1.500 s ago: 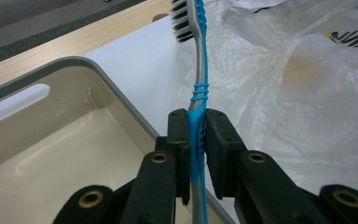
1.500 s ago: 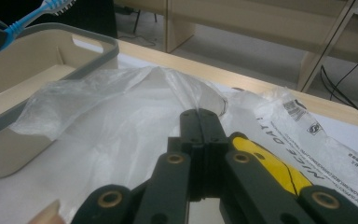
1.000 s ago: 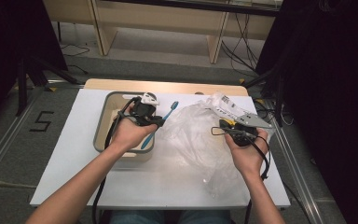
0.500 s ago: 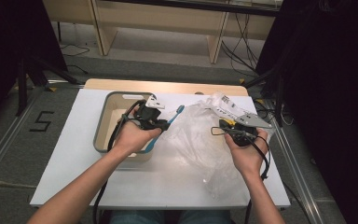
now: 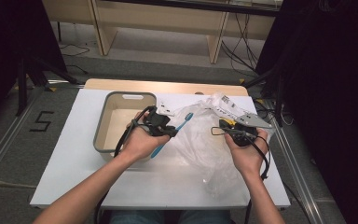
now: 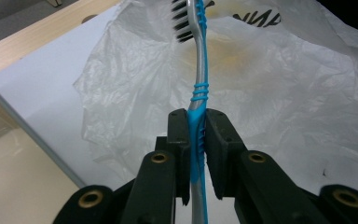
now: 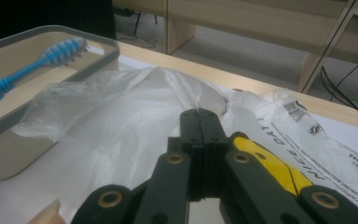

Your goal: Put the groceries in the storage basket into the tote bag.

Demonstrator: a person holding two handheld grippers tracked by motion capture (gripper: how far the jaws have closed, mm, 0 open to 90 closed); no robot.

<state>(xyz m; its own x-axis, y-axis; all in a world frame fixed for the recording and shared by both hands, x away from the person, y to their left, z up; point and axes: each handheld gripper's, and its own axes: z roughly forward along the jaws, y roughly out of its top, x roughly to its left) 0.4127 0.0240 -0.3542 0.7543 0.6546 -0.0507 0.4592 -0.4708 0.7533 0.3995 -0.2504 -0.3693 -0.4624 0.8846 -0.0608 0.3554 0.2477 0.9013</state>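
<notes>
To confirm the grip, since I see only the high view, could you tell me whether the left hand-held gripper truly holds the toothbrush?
Observer: Yes. In the left gripper view the left hand-held gripper has its jaws clamped on the blue ribbed handle of the toothbrush.
Operator: Thank you. Which way do its bristles face?
Observer: The dark bristles face left in that view, with the plastic bag behind the head.
Operator: And the right one?
Observer: The right hand-held gripper has its jaws shut on a fold of the bag.

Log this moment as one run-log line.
left claw: shut on toothbrush | right claw: shut on plastic bag | toothbrush head: over bag | tub: on table
</notes>
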